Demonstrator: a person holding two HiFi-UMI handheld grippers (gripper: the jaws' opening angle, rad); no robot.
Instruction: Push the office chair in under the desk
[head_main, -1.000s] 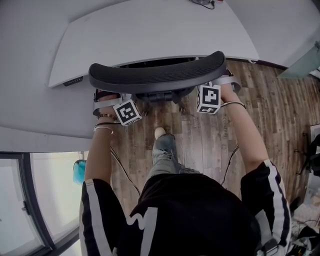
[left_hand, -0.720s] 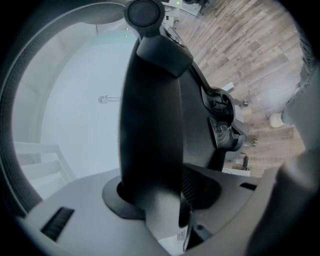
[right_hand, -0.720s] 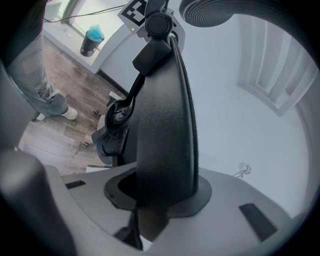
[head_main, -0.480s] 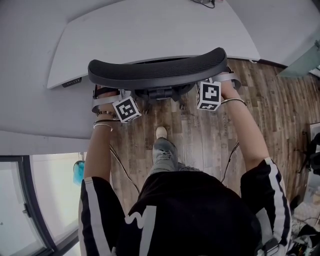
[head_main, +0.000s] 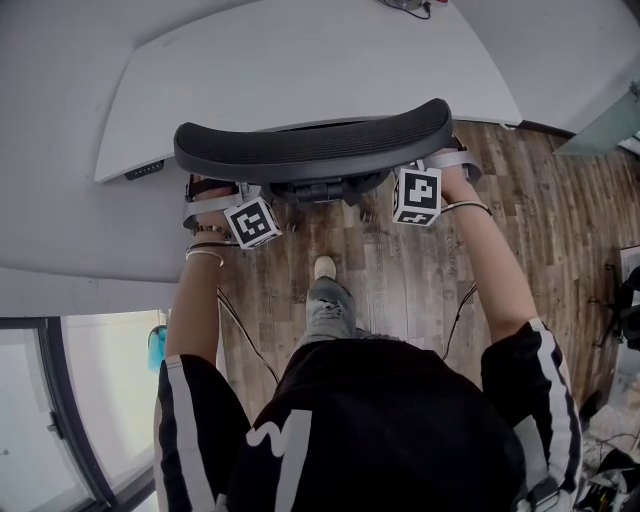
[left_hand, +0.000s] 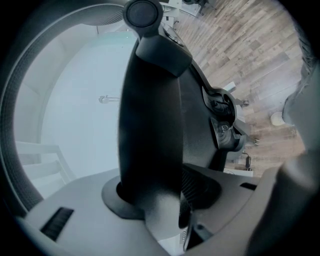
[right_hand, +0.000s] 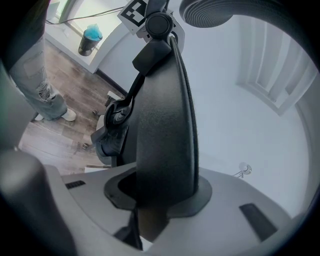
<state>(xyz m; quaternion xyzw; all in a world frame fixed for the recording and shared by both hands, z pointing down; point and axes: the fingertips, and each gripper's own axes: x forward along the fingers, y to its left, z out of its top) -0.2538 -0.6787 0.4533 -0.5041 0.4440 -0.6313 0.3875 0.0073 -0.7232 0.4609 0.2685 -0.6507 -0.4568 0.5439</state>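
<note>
Black chair backrest (head_main: 310, 150) sits at the near edge of the white tabletop (head_main: 300, 70). Left tool (head_main: 245, 215) and right tool (head_main: 420, 190) are under its ends, tips hidden. One shoe (head_main: 324, 267) on the wood floor (head_main: 420, 290).

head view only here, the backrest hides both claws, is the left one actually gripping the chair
Observer: Yes. The left gripper view shows the left claw closed on the edge of the backrest, one pad on each face.
Operator: and the right, anything else caught in it
Observer: The right claw clamps the backrest's other end the same way. Nothing but the backrest sits between its jaws.
</note>
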